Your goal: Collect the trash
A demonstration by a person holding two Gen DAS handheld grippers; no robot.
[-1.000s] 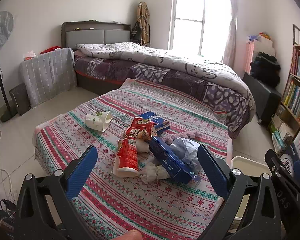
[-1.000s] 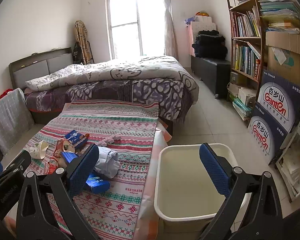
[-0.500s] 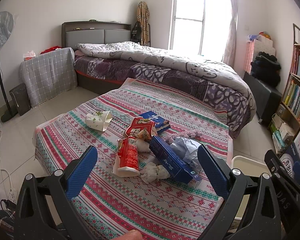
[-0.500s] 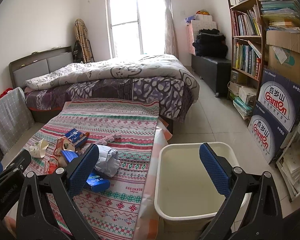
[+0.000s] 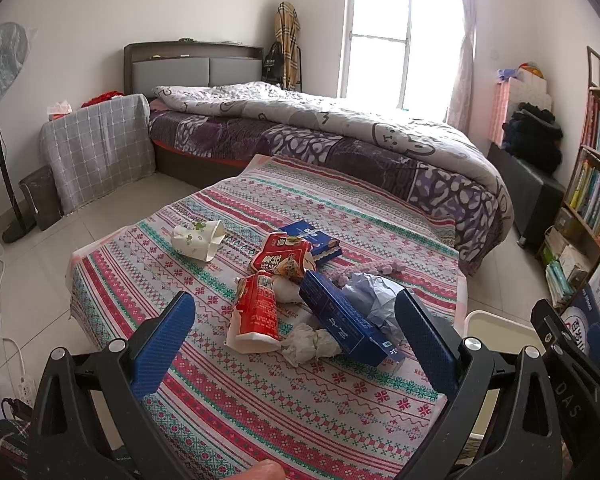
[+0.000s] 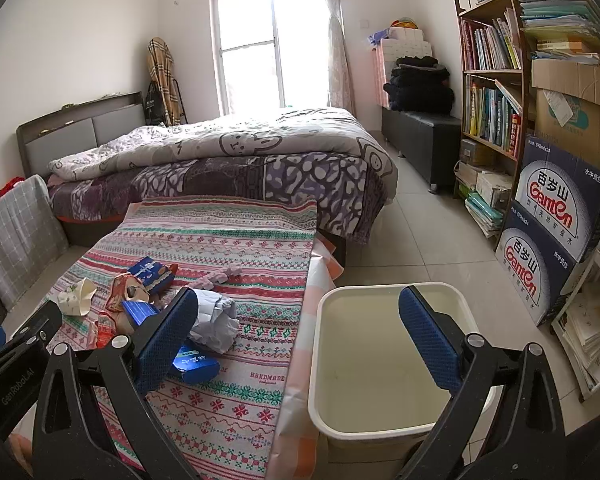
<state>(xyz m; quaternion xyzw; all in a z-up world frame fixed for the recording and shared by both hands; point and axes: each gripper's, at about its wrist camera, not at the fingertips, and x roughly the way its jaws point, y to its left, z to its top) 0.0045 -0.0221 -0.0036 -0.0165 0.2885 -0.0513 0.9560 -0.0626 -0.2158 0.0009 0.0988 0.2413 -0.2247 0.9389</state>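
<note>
Trash lies in a heap on the patterned tablecloth: a red carton, a red snack bag, a long blue box, a small blue box, crumpled grey paper, a white tissue wad and a crushed paper cup. My left gripper is open and empty, hovering before the heap. My right gripper is open and empty above the gap between the table and the empty cream bin. The paper and blue box show there too.
A bed with a grey duvet stands behind the table. A bookshelf and water cartons line the right wall. A covered stand and a fan are at the left. Tiled floor runs beside the bin.
</note>
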